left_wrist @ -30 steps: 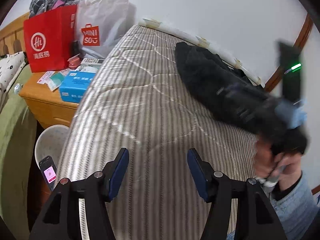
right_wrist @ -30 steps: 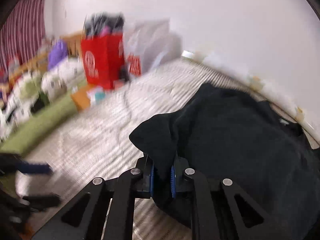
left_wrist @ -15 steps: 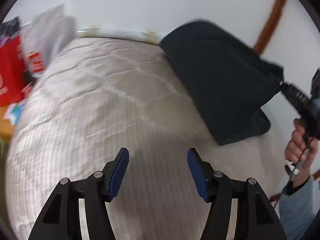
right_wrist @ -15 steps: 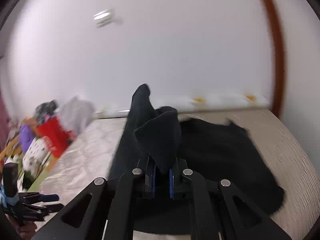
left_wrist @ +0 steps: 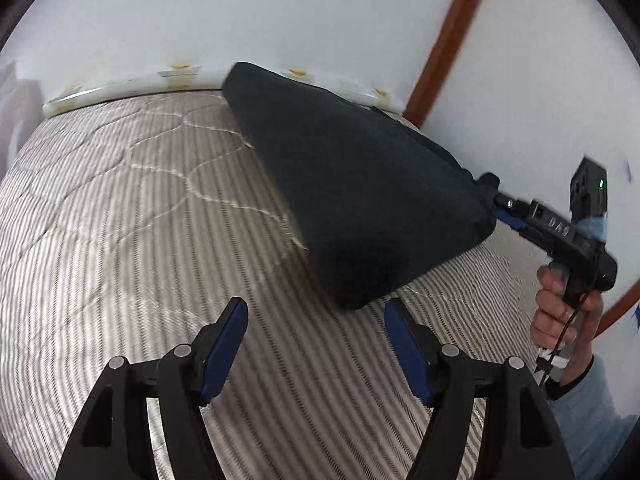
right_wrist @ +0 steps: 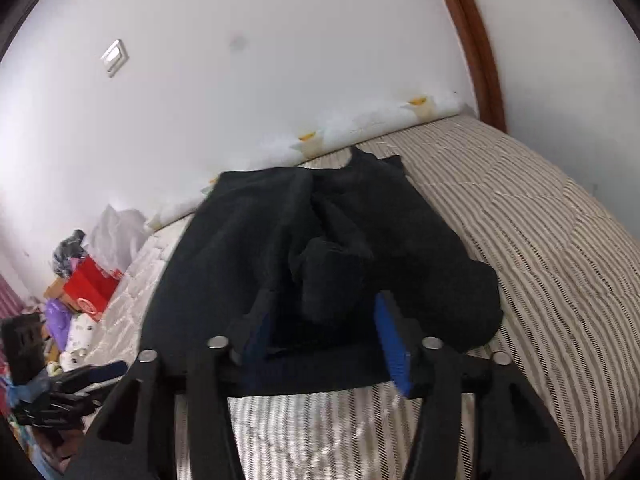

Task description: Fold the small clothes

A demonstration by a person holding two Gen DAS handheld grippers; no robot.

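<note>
Garment (right_wrist: 320, 248) between opening right tongs (right_wrist: 320, 336), pads clear.

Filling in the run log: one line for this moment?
left gripper: opening, empty | right gripper: opening, black garment between pads | bed: garment spread

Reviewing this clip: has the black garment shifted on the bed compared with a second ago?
Yes. The black garment has been swung away from the red bag, toward the brown door frame.
</note>
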